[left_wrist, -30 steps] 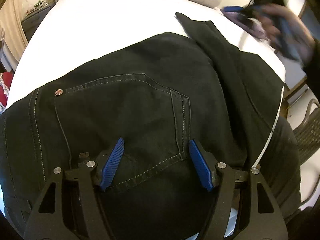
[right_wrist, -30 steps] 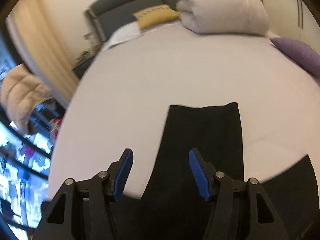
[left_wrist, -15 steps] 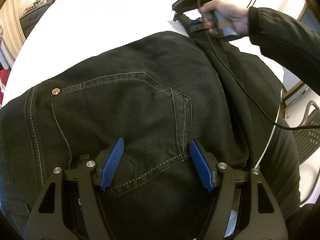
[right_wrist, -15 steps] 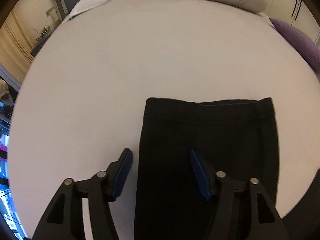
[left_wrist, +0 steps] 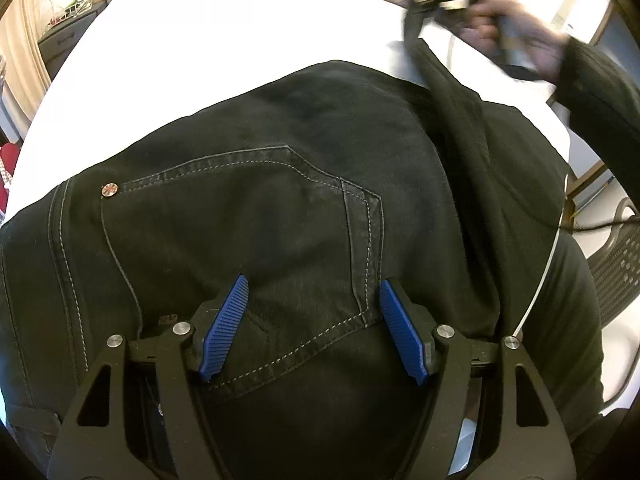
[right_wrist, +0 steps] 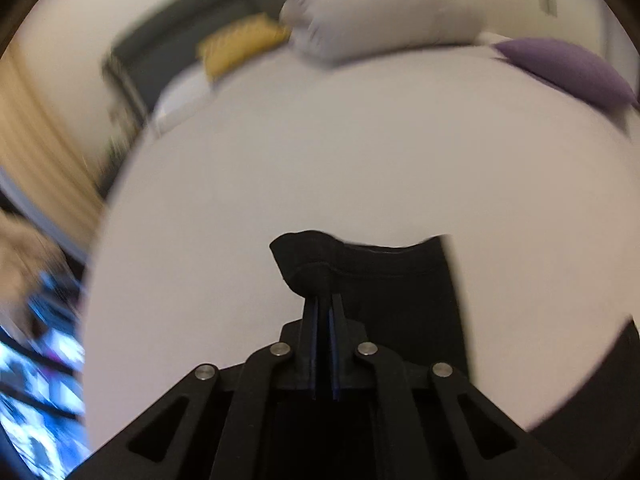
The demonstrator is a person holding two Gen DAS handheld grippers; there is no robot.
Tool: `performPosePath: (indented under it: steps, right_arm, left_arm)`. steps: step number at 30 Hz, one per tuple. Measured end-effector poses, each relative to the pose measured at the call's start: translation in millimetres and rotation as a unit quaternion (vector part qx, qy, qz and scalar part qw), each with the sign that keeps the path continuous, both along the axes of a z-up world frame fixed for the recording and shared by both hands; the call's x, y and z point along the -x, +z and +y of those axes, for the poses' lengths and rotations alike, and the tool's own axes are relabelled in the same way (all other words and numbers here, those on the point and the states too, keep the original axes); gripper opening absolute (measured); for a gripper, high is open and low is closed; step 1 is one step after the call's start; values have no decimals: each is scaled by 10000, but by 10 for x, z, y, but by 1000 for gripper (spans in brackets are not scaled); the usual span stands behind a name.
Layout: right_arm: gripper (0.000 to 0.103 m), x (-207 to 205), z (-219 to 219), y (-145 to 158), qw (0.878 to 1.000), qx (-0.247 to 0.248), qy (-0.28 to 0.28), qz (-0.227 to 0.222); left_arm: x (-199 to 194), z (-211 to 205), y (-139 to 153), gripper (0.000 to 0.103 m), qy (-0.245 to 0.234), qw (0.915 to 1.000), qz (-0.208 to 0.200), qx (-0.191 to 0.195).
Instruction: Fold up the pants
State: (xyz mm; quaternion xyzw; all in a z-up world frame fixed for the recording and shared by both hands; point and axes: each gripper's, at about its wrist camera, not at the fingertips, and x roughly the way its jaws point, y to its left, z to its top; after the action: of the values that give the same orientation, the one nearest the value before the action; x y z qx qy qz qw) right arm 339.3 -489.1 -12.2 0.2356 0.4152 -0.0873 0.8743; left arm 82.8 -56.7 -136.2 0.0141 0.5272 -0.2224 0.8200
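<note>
On the bed [left_wrist: 240,40], the limp, fairly heavy black pants [left_wrist: 280,200] hang by their hem from the clamped right claw [right_wrist: 324,312], while the left claw [left_wrist: 312,328] stands wide over the back pocket [left_wrist: 248,240], holding nothing.

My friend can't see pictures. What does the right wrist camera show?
The right gripper is shut on the hem corner of a black pant leg, lifting it off a white bed. A white duvet, a yellow pillow and a purple pillow sit behind, blurry.

Black pants [left_wrist: 280,220] lie seat-up (back pocket showing) on the bed, hem corner lifted.
</note>
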Motion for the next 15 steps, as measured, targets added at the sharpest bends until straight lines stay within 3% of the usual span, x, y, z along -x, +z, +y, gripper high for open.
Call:
performPosePath:
  steps: [4, 7, 12, 15]
  right_arm:
    - [6, 764, -588, 320, 9922, -695, -696, -763]
    - [6, 1469, -1072, 356, 9760, -1201, -1350, -1216]
    - [9, 2530, -1839, -48, 9372, -1819, -2662, -1328]
    - [10, 2961, -1982, -325, 9184, -1991, -3213, -1172]
  left_arm:
    - [-29, -39, 6, 68, -13, 10000, -6, -52]
    - [-50, -78, 4, 69, -12, 10000, 11, -70]
    - [-107, -166, 13, 71, -17, 9999, 54, -147]
    - [-152, -210, -5, 73, -8, 9998, 84, -201]
